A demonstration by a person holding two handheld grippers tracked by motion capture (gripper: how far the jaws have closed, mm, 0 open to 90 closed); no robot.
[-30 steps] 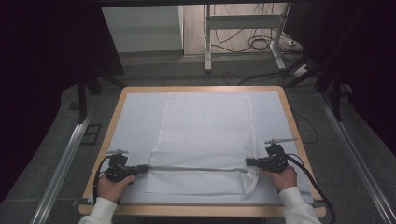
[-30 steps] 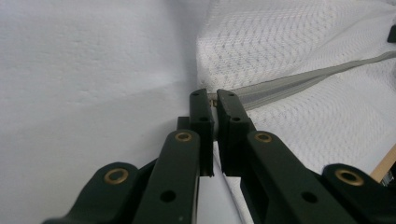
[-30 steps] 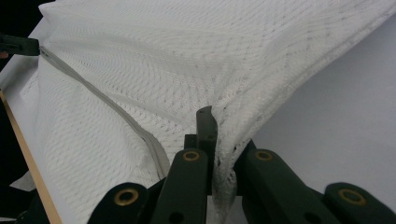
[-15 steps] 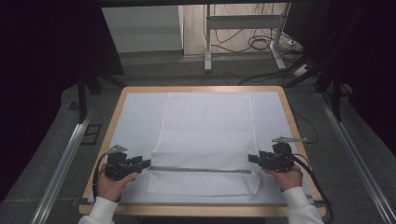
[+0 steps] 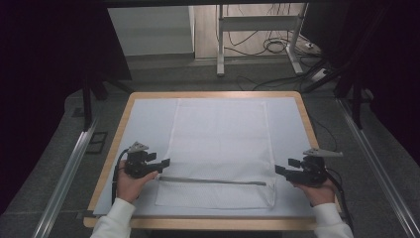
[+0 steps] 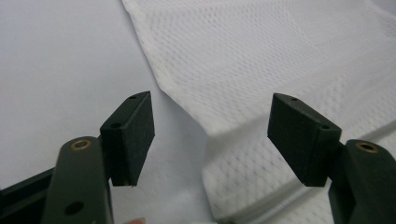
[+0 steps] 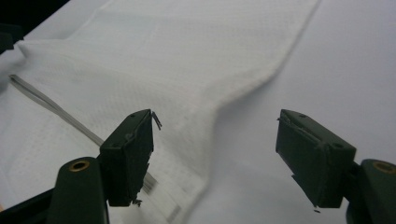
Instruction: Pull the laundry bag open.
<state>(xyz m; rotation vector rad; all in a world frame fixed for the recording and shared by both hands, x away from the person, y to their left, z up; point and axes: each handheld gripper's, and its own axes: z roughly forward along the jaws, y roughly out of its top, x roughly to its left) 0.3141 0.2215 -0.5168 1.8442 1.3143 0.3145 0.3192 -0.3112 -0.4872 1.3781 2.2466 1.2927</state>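
Both grippers have backed outward off the mesh bag's side edges since a second ago; jaws just opened, nothing between them. Left gripper [image 5: 162, 162] wide, just off the bag's left edge, near the zipper [image 5: 213, 181] end. Right gripper [image 5: 281, 169] wide, just right of the bag's right edge. White mesh bag [image 5: 218, 144] lies flat mid-counter [image 5: 148, 94], zipper line running left-right across its near part, near strip folded below it.
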